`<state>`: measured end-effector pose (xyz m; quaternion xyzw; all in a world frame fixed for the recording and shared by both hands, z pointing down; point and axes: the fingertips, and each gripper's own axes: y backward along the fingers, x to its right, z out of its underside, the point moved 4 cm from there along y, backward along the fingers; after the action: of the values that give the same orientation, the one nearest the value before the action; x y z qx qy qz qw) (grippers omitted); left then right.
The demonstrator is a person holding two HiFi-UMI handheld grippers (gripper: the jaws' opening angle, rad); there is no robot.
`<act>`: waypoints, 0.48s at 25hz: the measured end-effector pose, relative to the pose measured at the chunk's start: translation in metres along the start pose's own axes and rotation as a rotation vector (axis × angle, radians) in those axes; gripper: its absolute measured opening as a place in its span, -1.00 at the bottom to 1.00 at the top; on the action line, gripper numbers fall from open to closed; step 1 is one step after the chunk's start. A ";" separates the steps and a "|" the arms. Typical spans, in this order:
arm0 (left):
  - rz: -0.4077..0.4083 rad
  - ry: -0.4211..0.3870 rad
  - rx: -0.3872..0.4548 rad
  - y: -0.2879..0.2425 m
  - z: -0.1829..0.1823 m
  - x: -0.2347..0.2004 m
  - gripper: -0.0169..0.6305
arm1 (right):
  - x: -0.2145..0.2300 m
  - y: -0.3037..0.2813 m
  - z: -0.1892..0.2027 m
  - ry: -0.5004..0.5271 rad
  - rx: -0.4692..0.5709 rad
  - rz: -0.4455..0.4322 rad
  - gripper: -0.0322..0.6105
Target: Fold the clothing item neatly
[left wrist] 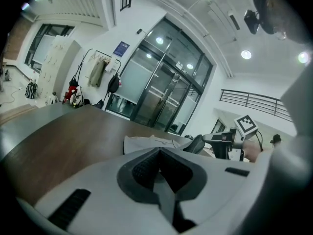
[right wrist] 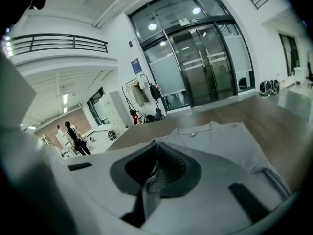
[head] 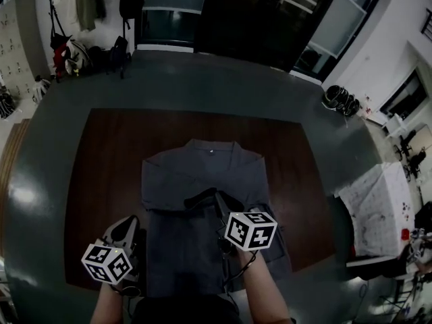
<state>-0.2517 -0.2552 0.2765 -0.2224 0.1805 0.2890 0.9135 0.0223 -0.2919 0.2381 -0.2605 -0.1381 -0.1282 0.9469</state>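
A grey shirt [head: 202,174] lies flat on the dark brown table [head: 108,160], collar at the far side. My left gripper [head: 129,223] sits at the shirt's near left edge, shut, with a strip of grey cloth pinched between its jaws [left wrist: 159,153]. My right gripper [head: 196,200] is over the shirt's middle, shut on a fold of the same cloth [right wrist: 156,147]. The left gripper view shows the shirt [left wrist: 149,142] spread ahead and the right gripper [left wrist: 198,145] to the right. The right gripper view shows the collar and chest of the shirt [right wrist: 220,141] beyond the jaws.
The table's near edge is close to my arms. A coat rack with hanging clothes [head: 84,9] and bags stands far left, glass doors [head: 270,12] behind. Shoes [head: 341,100] lie on the floor at right, a white covered surface [head: 378,201] further right. People [right wrist: 73,133] stand far off.
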 end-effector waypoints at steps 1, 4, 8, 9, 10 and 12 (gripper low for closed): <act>0.006 -0.003 0.000 -0.005 -0.001 0.001 -0.92 | 0.004 0.002 -0.006 0.003 0.013 0.004 -0.89; 0.021 -0.016 -0.002 -0.015 0.001 0.010 -0.92 | 0.024 0.012 -0.020 0.006 0.048 0.024 -0.89; 0.037 -0.049 0.004 -0.037 -0.001 0.036 -0.92 | 0.072 0.027 -0.039 0.001 0.093 0.057 -0.89; 0.037 -0.051 0.002 -0.042 0.001 0.044 -0.92 | 0.086 0.031 -0.040 -0.013 0.102 0.062 -0.89; 0.035 -0.048 -0.002 -0.048 0.005 0.051 -0.92 | 0.099 0.035 -0.039 -0.031 0.108 0.065 -0.89; 0.029 -0.038 -0.015 -0.059 0.016 0.068 -0.92 | 0.127 0.039 -0.034 -0.065 0.106 0.063 -0.89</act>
<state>-0.1598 -0.2597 0.2768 -0.2213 0.1642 0.3077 0.9107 0.1590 -0.2992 0.2343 -0.2184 -0.1671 -0.0823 0.9579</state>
